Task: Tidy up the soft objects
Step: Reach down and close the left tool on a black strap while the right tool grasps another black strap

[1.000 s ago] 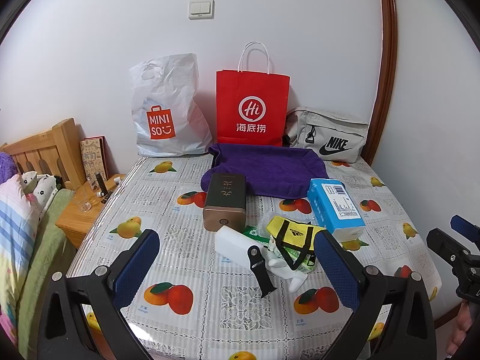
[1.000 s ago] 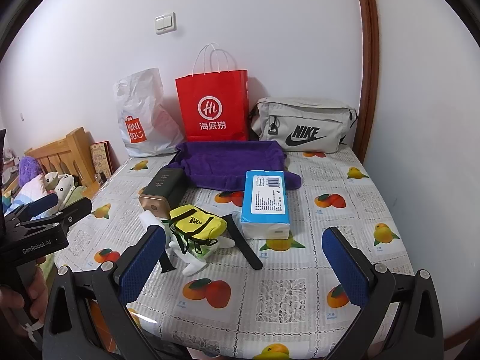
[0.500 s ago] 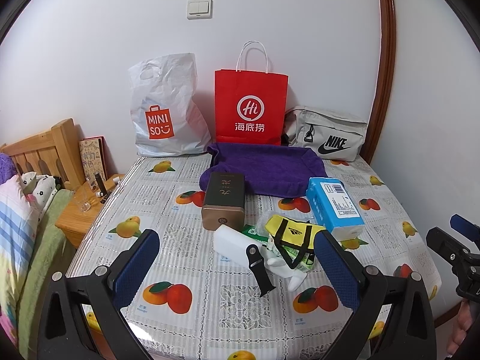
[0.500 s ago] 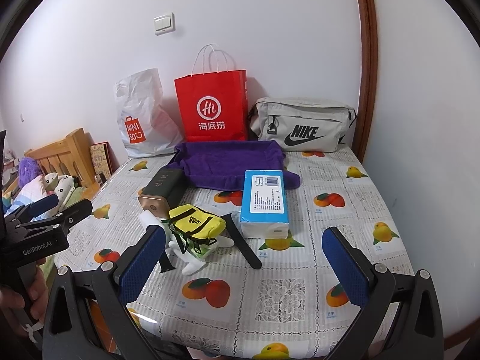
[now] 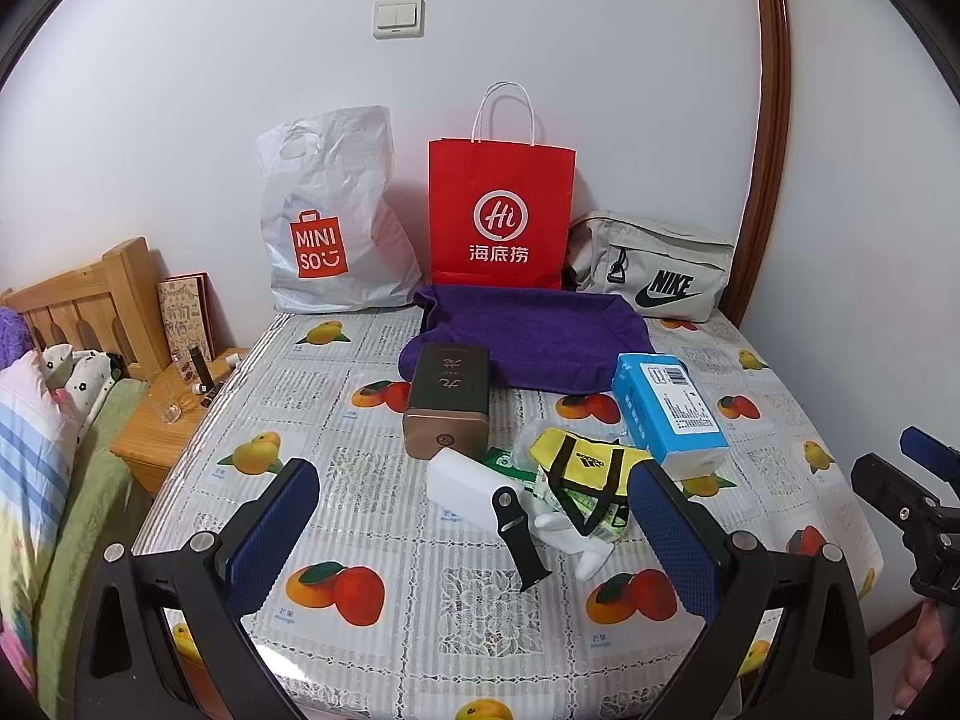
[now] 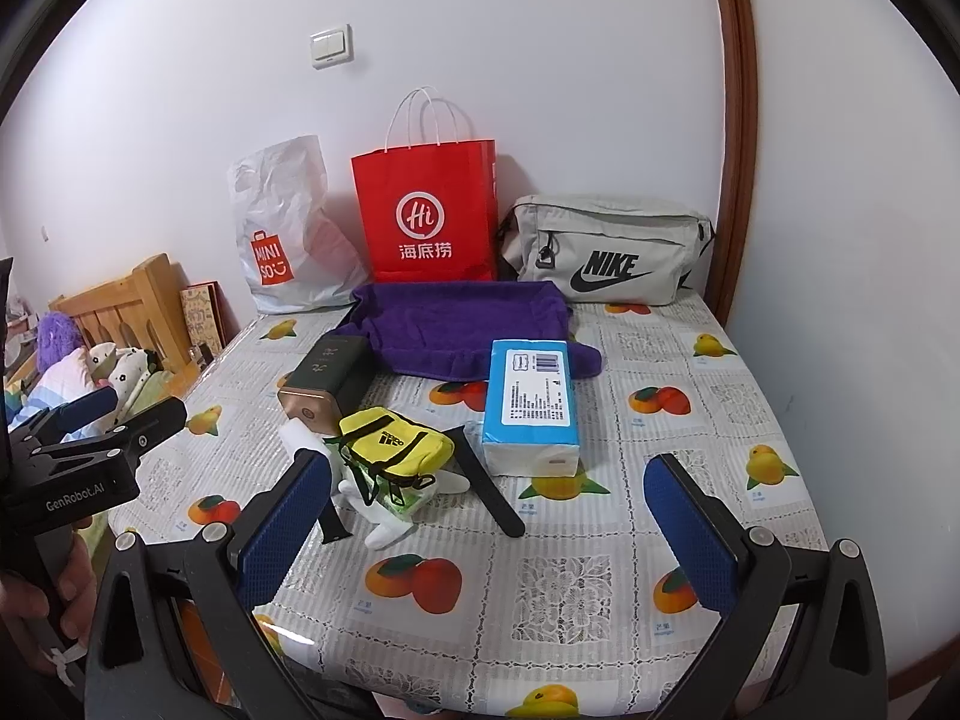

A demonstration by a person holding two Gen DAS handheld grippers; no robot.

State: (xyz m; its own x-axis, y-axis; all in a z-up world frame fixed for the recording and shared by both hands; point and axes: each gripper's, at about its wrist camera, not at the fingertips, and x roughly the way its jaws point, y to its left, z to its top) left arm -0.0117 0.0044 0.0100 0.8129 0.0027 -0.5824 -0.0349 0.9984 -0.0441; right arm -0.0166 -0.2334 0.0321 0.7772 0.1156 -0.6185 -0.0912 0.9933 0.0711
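Two handheld grippers hover over the near edge of a worktop (image 5: 372,540) covered in a fruit-print cloth, the jaws of each spread wide apart and holding nothing. The left gripper (image 5: 474,534) faces a small heap at the centre; the right gripper (image 6: 486,528) sits just to its side, and a hand (image 6: 36,606) grips the left tool's handle at the edge of the right wrist view.

Three bags line the back wall: one white plastic Miniso bag (image 5: 330,216), one red paper bag (image 5: 501,216) with white cord handles, and one grey Nike pouch (image 5: 654,276). In front of them lies a single purple towel (image 5: 540,330), spread flat, its near edge touching a dark rectangular tin (image 5: 447,399) that lies on its side.

At the centre sit one small yellow Adidas bag (image 6: 396,441) with black straps, resting on a white sock (image 6: 390,525) and a green-and-white packet (image 6: 402,501); one white block (image 5: 465,483) just beside the tin; and two black straps (image 6: 492,492) lying across the cloth. One blue-wrapped tissue pack (image 6: 531,405) stands just right of the yellow bag, its far end near the towel's edge.

Left of the worktop are a wooden bedside stand (image 5: 162,426) and a bed (image 5: 36,450) with a wooden headboard.
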